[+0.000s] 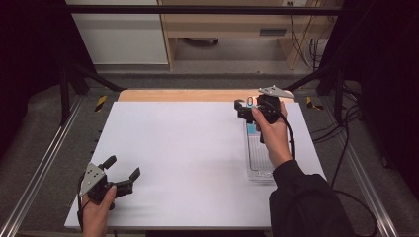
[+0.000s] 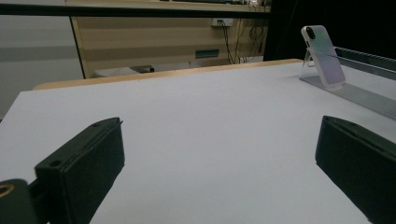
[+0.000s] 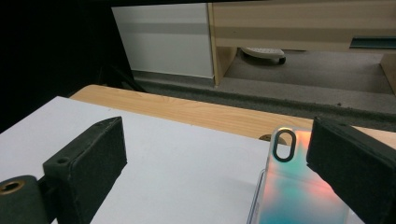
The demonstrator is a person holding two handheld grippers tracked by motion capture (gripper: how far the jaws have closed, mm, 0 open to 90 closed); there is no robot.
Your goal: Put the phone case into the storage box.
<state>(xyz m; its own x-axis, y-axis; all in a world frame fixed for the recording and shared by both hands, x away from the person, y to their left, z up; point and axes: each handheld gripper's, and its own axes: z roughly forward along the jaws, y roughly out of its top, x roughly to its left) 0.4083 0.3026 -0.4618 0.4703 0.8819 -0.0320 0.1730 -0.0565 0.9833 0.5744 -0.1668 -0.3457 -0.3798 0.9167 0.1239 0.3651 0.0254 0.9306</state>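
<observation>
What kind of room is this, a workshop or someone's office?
Probably a lab recording bench: a white table inside a metal frame, loose cables alongside, and a person holding tongs in each hand.

A phone case (image 1: 250, 102) leaned on a stand (image 1: 258, 160) at the table's (image 1: 188, 148) far right; the left gripper (image 1: 120, 171) sat near-left.

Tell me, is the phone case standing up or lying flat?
Standing up, tilted back. The phone case leans on a clear stand, its camera cutout at the top, above the white table.
</observation>
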